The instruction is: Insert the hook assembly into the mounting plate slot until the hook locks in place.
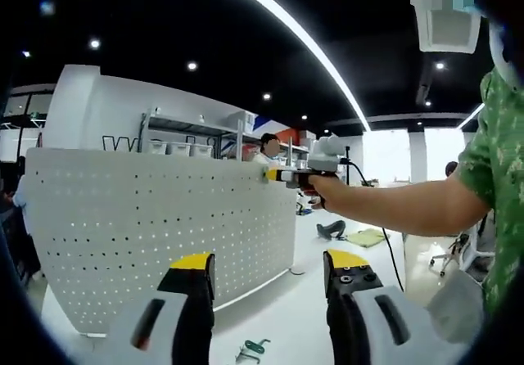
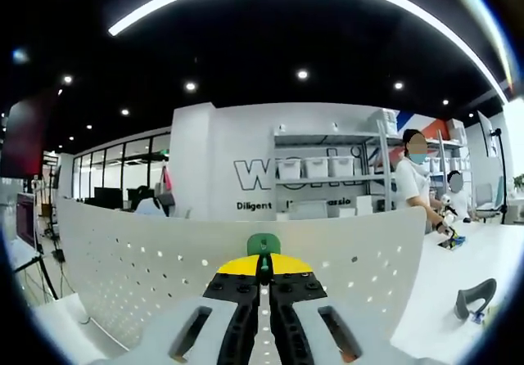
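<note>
Across the lower half of both views runs a white table (image 1: 311, 299), with the white perforated mounting plate (image 1: 155, 234) standing upright on it; behind it you see an office with a black ceiling, a long light strip (image 1: 286, 29), white shelving with bins (image 2: 315, 167) and people at the far benches. In the left gripper view your left gripper (image 1: 268, 279) sits at the bottom of the frame, jaws spread apart with nothing between them, and a green hook (image 1: 255, 347) lies loose on the table just below, at bottom centre. Your right gripper (image 1: 274, 174) reaches in from the right at mid-frame, up at the plate's top edge. In the right gripper view, its yellow-tipped jaws are pressed together on the hook assembly (image 2: 264, 246), whose green head shows just above the tips, against the plate's upper edge.
</note>
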The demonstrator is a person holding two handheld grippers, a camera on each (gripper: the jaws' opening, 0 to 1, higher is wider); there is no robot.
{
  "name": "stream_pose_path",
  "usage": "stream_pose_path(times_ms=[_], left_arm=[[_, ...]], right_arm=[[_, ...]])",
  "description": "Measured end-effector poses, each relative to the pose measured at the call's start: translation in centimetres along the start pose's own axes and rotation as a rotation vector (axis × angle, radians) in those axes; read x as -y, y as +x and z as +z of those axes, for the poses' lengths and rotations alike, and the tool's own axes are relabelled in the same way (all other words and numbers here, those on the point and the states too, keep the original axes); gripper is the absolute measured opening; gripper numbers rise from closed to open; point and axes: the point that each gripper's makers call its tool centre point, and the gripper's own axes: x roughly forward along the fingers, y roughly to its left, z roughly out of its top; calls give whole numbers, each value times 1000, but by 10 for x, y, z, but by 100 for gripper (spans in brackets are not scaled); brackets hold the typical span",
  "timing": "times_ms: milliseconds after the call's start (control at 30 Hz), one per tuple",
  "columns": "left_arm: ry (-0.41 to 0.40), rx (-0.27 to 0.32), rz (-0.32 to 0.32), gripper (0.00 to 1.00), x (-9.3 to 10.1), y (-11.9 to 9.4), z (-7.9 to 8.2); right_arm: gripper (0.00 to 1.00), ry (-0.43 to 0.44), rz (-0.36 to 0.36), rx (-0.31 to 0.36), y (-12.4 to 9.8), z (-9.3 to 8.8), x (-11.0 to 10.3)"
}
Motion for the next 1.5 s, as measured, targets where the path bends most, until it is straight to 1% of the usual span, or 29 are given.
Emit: stream_pose_path(times_ms=[200, 533, 800, 1233, 1333, 1500], left_arm=[[-2, 0, -1, 55, 0, 1, 0], [-3, 6, -4, 55, 0, 1, 2], [-10, -13, -6, 55, 0, 2, -2], [-11, -21, -9, 55, 0, 1, -4], [-13, -30, -11, 55, 0, 2, -6], [-12, -30, -9, 55, -1, 0, -7]], right_arm=[[1, 1, -1, -5, 0, -2, 1], [1, -4, -2, -23, -1, -10, 1], [1, -9, -2, -31, -2, -14, 0], [1, -30, 2, -42, -1, -18, 0], [1, -34, 6, -59, 0, -22, -1], [1, -32, 7, -57, 1, -22, -2]])
